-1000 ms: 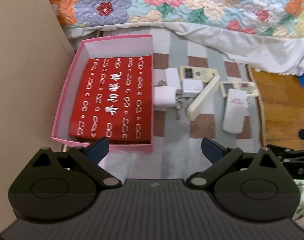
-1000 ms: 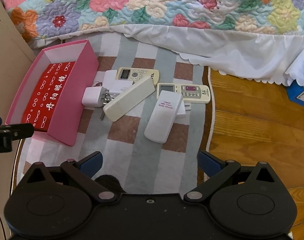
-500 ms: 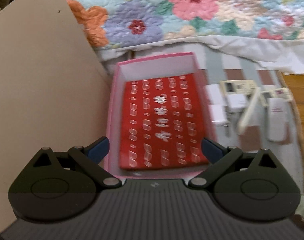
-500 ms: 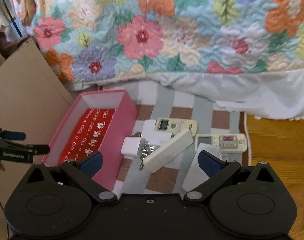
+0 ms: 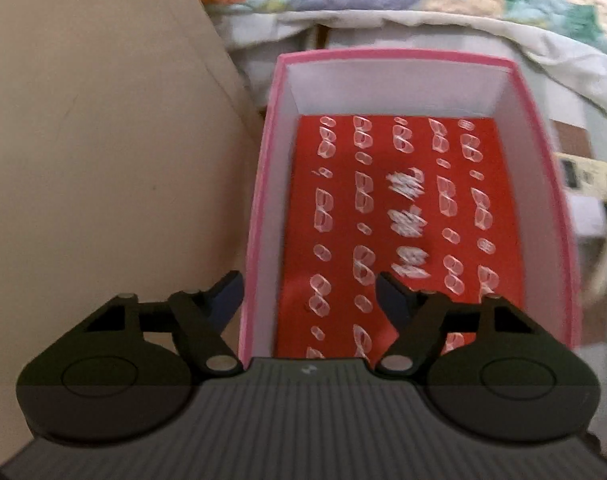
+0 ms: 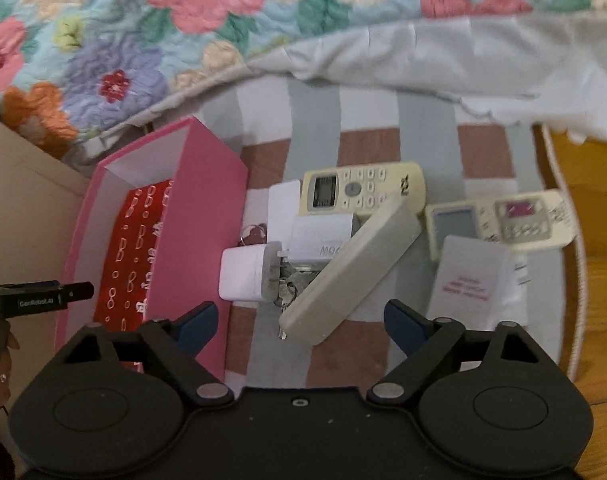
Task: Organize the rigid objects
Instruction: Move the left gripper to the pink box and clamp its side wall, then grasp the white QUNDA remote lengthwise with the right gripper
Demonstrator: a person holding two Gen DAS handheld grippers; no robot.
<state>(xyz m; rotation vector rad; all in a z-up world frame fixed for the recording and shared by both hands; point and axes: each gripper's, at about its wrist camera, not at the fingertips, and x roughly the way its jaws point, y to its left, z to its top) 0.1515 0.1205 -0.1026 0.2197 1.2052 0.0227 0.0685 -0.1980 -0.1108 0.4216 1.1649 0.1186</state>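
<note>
The left gripper straddles the box wall, jaws closing, not pressing. The right gripper, jaws wide, empty, just narrowing, hovers over a remote.

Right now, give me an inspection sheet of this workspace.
Surface: checked rug, wood floor beyond it.
Job's things: pink box with red lining, nothing loose in it; three remotes, white case, chargers, keys, all on the rug beside the box.
Clutter: nothing seen.
Grippers: left gripper open, jaws just been closing, astride the box's left wall; right gripper open, jaws just been closing, nothing between, over the angled remote.
Cables: nothing seen.
Surroundings: floral quilt, cardboard.
</note>
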